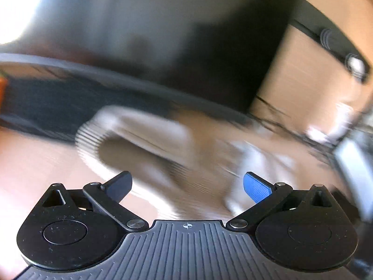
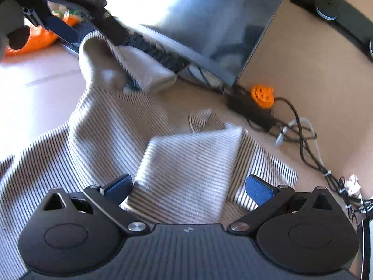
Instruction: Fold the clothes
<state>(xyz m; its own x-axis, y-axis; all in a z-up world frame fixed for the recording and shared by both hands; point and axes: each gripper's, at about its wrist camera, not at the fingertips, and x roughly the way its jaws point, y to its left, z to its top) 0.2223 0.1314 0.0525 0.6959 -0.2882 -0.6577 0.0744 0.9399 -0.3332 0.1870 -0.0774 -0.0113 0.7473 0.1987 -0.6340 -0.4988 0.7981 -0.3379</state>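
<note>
1. Left wrist view: everything is looking smeared. The left gripper (image 1: 187,184) is hanging with its fingers spread wide, pinching nothing. A striped garment (image 1: 139,140) is lying on the brown table (image 1: 35,163) ahead, and a dark monitor (image 1: 163,23) is standing behind it.

2. Right wrist view: the right gripper (image 2: 188,187) is also spreading wide over the striped garment (image 2: 186,163), holding nothing. A sleeve (image 2: 130,63) is leaning against the keyboard (image 2: 158,49). An orange pumpkin toy (image 2: 262,95) and tangled cables (image 2: 303,140) are lying near the monitor (image 2: 198,18).
</note>
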